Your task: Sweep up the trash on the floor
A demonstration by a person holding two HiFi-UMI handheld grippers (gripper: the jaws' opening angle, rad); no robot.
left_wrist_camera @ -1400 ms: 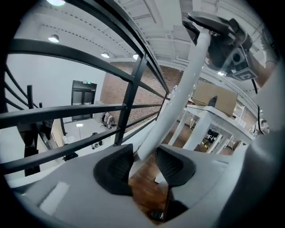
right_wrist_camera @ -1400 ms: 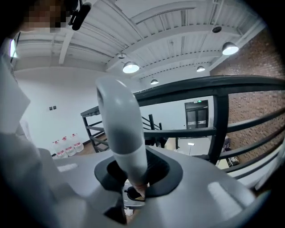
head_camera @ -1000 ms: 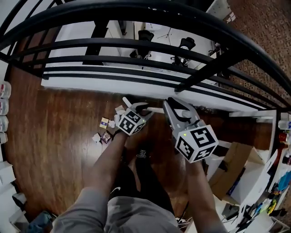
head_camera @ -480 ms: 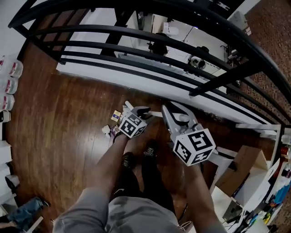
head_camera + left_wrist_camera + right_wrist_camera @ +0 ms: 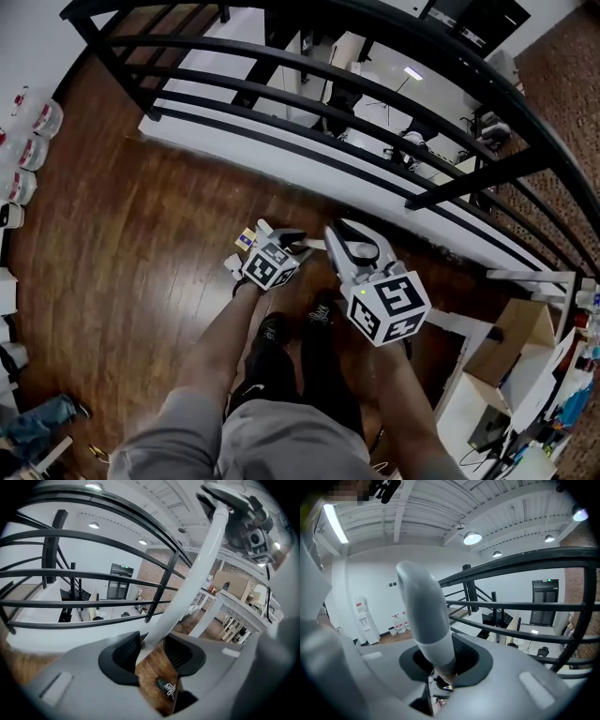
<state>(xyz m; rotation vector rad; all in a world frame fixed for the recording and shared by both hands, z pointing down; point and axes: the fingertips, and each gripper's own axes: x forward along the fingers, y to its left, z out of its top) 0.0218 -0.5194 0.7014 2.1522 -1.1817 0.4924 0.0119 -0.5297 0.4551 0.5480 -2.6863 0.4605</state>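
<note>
Small scraps of trash lie on the dark wood floor just left of my left gripper, and some show under the jaws in the right gripper view. A long white handle runs slantwise up from my left gripper, whose pads sit against it. My right gripper is shut round a grey-white handle just below its rounded top; it looks like the same pole. In the head view a short white stretch of handle spans between the left gripper and the right gripper. The sweeping end is hidden.
A black railing over a white ledge crosses ahead of me. Water bottles stand along the left wall. A cardboard box and white shelving are at the right. My shoes are under the grippers.
Both grippers have travelled together across the floor with the handle. The railing and bottles have shifted in view, and the trash now sits tight against the left gripper.
</note>
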